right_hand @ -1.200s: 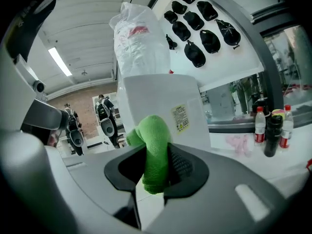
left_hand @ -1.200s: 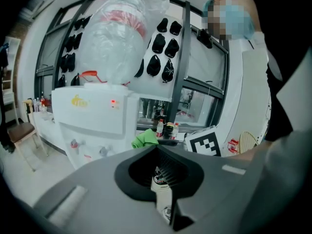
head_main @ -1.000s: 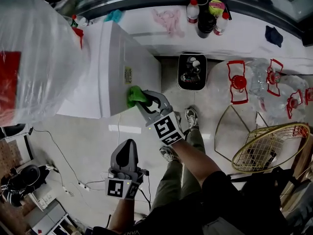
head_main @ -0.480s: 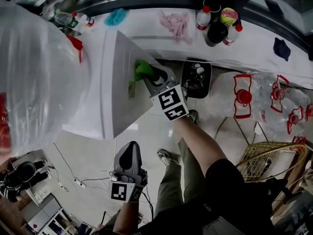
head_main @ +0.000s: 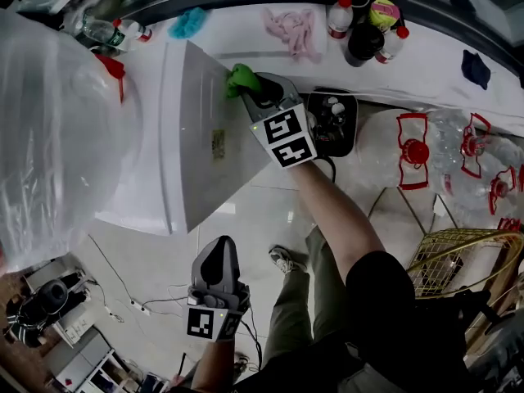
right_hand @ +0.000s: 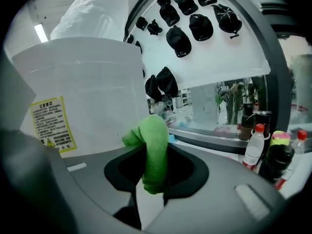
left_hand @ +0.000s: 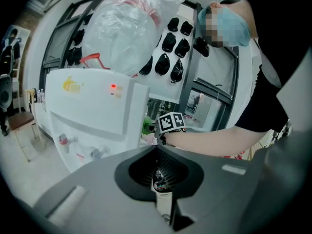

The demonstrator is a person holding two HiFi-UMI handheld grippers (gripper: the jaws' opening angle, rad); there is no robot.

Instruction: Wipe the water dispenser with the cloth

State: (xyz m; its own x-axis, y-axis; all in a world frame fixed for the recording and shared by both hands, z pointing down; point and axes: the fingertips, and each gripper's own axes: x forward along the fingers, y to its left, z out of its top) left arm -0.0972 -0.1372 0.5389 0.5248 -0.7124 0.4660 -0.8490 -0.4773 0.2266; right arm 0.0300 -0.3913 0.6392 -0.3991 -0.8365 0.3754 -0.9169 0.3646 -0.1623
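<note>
The white water dispenser point(head_main: 188, 137) stands at the left, seen from above, with a yellow label point(head_main: 218, 144) on its side panel. My right gripper point(head_main: 247, 85) is shut on the green cloth point(head_main: 241, 78) and presses it against that panel's far upper corner. In the right gripper view the cloth point(right_hand: 154, 150) hangs folded between the jaws, next to the dispenser's side point(right_hand: 87, 96). My left gripper point(head_main: 215, 250) hangs low over the floor, shut and holding nothing. The left gripper view shows the dispenser's front point(left_hand: 92, 118) with its taps.
A large plastic-wrapped water bottle point(head_main: 57, 113) sits on top of the dispenser. A black bin point(head_main: 332, 125) stands beside it, with water jugs point(head_main: 417, 150) and a gold wire basket point(head_main: 467, 256) to the right. Bottles point(head_main: 360, 23) and a pink cloth point(head_main: 291, 31) lie on the ledge behind.
My right gripper has carried the green cloth along the dispenser's side panel, from near the label to the far upper corner. The left gripper has stayed low.
</note>
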